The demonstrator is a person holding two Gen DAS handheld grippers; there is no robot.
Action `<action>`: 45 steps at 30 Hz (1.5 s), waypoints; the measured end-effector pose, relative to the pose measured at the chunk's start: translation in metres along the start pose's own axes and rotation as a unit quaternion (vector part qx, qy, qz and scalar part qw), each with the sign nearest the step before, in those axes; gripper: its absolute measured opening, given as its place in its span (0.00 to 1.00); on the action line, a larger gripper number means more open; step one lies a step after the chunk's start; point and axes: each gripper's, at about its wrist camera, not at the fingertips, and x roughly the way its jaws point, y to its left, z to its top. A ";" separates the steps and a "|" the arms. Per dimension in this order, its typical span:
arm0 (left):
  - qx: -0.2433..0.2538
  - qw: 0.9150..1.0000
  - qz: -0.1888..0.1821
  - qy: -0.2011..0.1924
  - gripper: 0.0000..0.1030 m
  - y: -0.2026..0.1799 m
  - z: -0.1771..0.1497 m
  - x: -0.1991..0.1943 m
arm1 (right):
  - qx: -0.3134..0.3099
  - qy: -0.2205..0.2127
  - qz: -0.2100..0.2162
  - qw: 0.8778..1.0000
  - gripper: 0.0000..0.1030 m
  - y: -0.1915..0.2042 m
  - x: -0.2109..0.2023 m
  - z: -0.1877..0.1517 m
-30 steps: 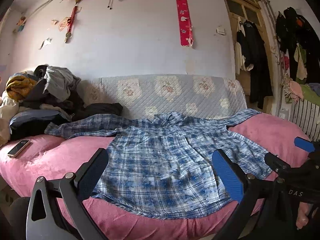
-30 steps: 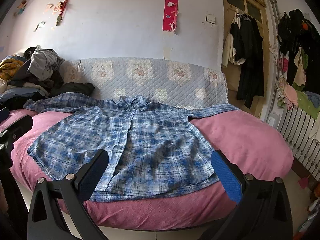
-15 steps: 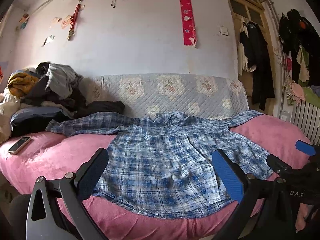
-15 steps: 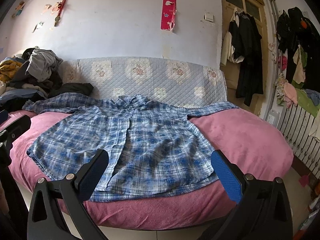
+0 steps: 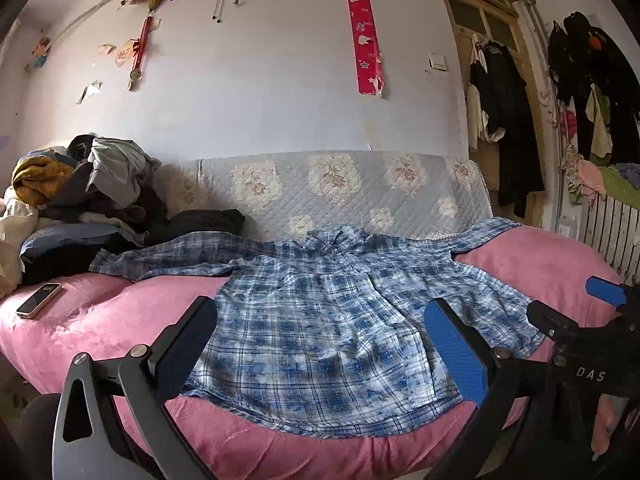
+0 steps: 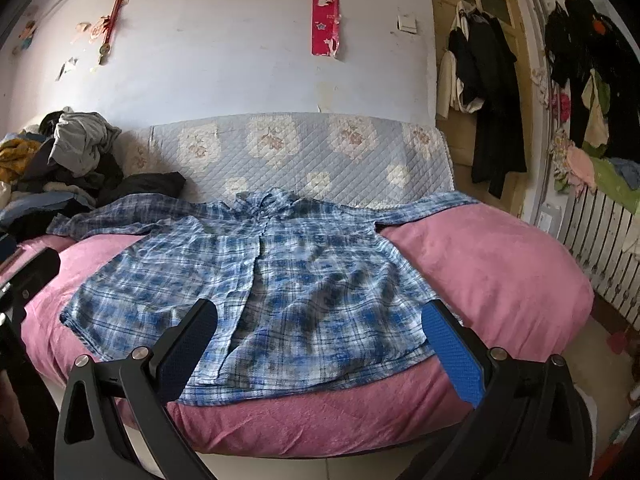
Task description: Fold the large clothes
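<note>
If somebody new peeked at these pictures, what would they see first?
Probably the big blue plaid shirt, spread flat with its sleeves out on the pink sofa cover. Next, the messy heap of clothes piled at the sofa's left end, and the long red banner hanging on the wall above.

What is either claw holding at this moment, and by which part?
Nothing. The left claw and the right claw are both open, short of the blue plaid shirt, which lies spread flat on the pink bed cover, ungripped.
</note>
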 end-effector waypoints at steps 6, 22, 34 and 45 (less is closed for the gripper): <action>0.009 1.000 0.009 -0.002 1.00 -0.002 0.001 -0.002 | -0.005 0.001 0.002 1.000 1.00 0.002 0.001 0.000; 0.006 1.000 0.009 0.004 1.00 -0.002 0.002 0.000 | -0.006 0.002 0.004 1.000 1.00 0.003 0.001 -0.001; -0.001 1.000 0.005 0.018 1.00 0.002 -0.001 0.005 | -0.011 0.005 0.000 1.000 1.00 0.006 0.004 -0.003; 0.030 0.999 0.007 0.018 1.00 -0.005 -0.004 0.004 | -0.013 0.005 -0.001 1.000 1.00 0.006 0.005 -0.004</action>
